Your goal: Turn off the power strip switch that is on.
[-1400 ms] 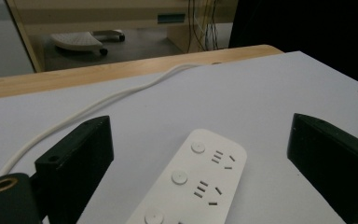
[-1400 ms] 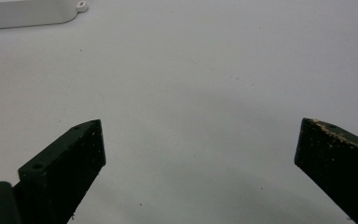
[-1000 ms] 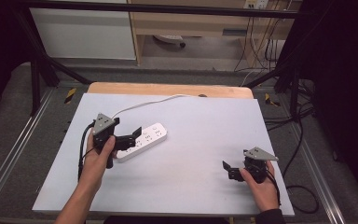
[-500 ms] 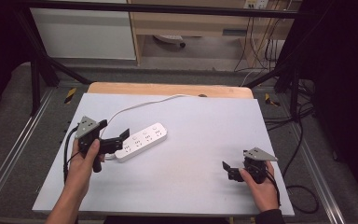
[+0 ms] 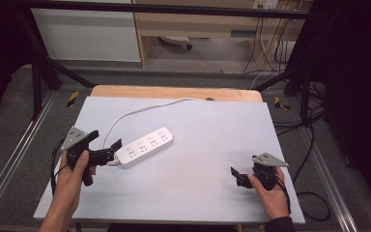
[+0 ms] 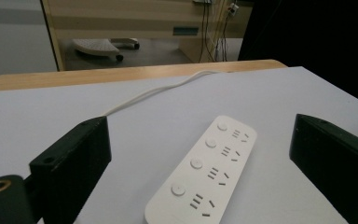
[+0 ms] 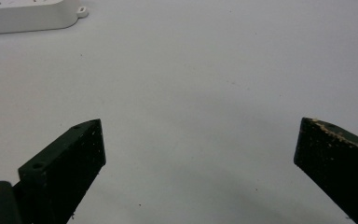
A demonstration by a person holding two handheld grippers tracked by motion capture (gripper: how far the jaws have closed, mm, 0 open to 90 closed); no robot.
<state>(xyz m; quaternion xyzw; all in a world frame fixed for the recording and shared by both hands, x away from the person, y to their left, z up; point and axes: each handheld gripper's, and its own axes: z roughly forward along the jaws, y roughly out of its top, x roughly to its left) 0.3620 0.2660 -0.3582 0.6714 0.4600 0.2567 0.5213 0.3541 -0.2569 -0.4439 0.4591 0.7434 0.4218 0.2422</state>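
A white power strip (image 5: 144, 146) lies at an angle on the pale grey table (image 5: 203, 140), and its white cable (image 5: 140, 112) curves off toward the far edge. My left gripper (image 5: 105, 140) is open just left of the strip's near end, without touching it. Along its own jaws, the left gripper (image 6: 198, 121) shows the power strip (image 6: 205, 172) lying ahead between the wide-apart jaws. My right gripper (image 5: 236, 178) is open near the front right of the table with nothing in it. From the right gripper (image 7: 200, 122), bare table lies ahead and a corner of the power strip (image 7: 28, 16) is at top left.
A wooden strip (image 5: 174, 92) borders the table's far edge. Black frame bars (image 5: 43, 67) and metal rails (image 5: 14, 154) flank the table. Dark cables (image 5: 309, 145) hang off the right side. A white cabinet (image 5: 87, 34) and a wooden bench (image 5: 198, 24) stand beyond.
My left gripper has drawn back to the left and toward the near edge, away from the power strip. The strip and the right gripper have not moved.
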